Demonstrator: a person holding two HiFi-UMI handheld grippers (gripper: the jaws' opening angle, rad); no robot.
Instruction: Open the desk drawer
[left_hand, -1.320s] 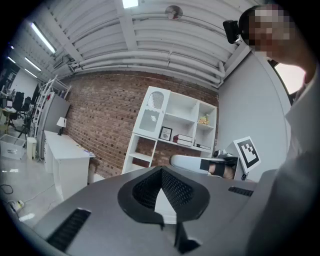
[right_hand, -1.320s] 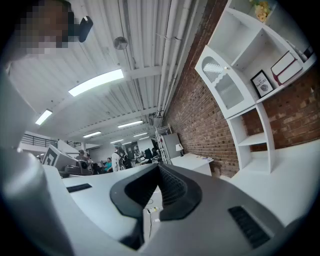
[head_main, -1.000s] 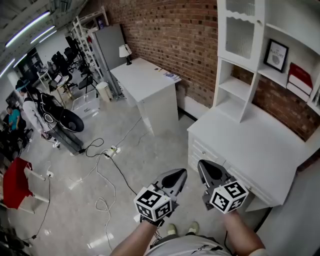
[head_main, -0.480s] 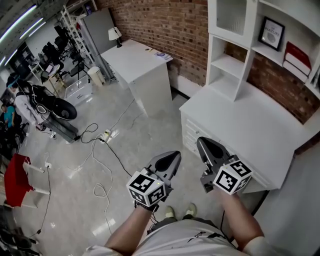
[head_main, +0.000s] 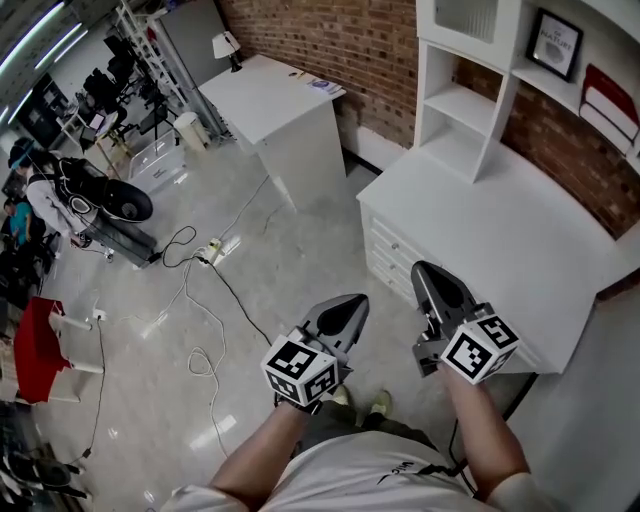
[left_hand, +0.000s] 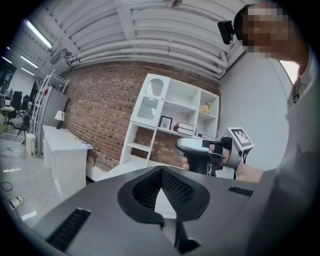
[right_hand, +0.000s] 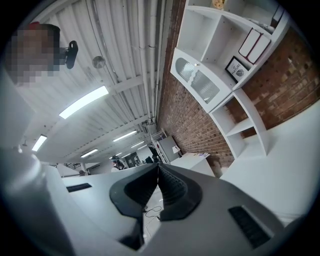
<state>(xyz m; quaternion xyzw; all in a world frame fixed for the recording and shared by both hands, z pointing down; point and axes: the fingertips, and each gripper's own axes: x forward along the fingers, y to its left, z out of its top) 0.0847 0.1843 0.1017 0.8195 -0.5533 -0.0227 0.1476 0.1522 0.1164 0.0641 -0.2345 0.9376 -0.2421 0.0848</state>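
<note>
Pre-approach: both claws shut and empty, drawer closed and untouched.
Left claw (head_main: 355, 300) and right claw (head_main: 422, 268) are held out level in front of me, tips pinched together with nothing between them. The drawer (head_main: 386, 243) is in the stack under the left end of the white surface (head_main: 500, 230), near the right claw's tip but apart from it. The right claw is closer, so I'd judge it takes the pull, and it has to open first.
</note>
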